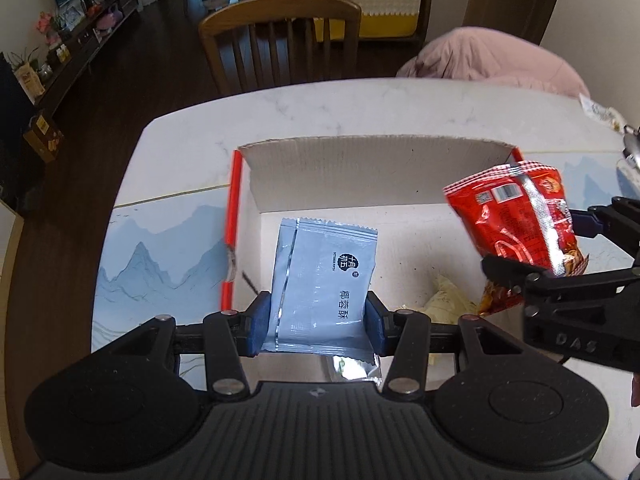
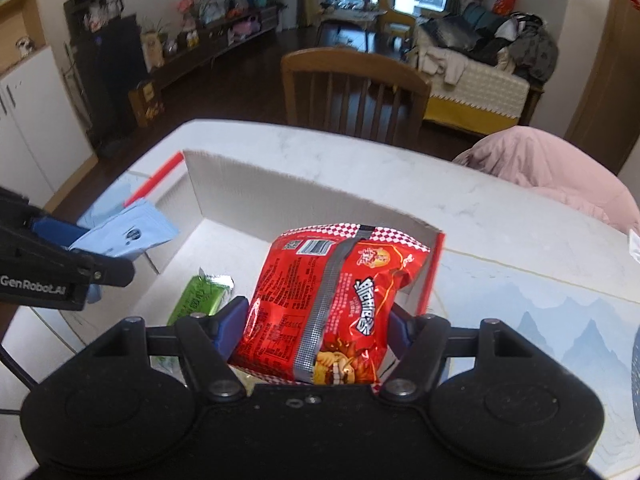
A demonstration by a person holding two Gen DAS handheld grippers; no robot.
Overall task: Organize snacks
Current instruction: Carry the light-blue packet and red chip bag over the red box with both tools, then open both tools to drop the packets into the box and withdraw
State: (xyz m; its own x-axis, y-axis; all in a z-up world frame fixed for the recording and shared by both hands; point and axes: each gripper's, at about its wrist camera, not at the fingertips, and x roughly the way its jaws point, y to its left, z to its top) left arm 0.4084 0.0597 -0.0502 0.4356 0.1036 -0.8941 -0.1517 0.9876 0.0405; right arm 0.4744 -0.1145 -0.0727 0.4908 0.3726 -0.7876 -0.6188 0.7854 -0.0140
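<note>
My left gripper (image 1: 316,322) is shut on a light blue snack packet (image 1: 320,280) and holds it above the near left part of an open cardboard box (image 1: 360,168). My right gripper (image 2: 316,328) is shut on a red snack bag (image 2: 328,304) and holds it above the box's right side (image 2: 304,204). The red bag also shows in the left wrist view (image 1: 520,224), the blue packet in the right wrist view (image 2: 128,236). A green snack packet (image 2: 200,298) lies on the box floor. A pale wrapped snack (image 1: 448,300) lies in the box too.
The box stands on a white marble table (image 1: 320,108) with a blue mountain-print mat (image 1: 160,256). A wooden chair (image 1: 280,40) stands behind the table. A pink garment (image 1: 500,60) lies at the far right edge. A small packet (image 1: 600,110) lies at the right.
</note>
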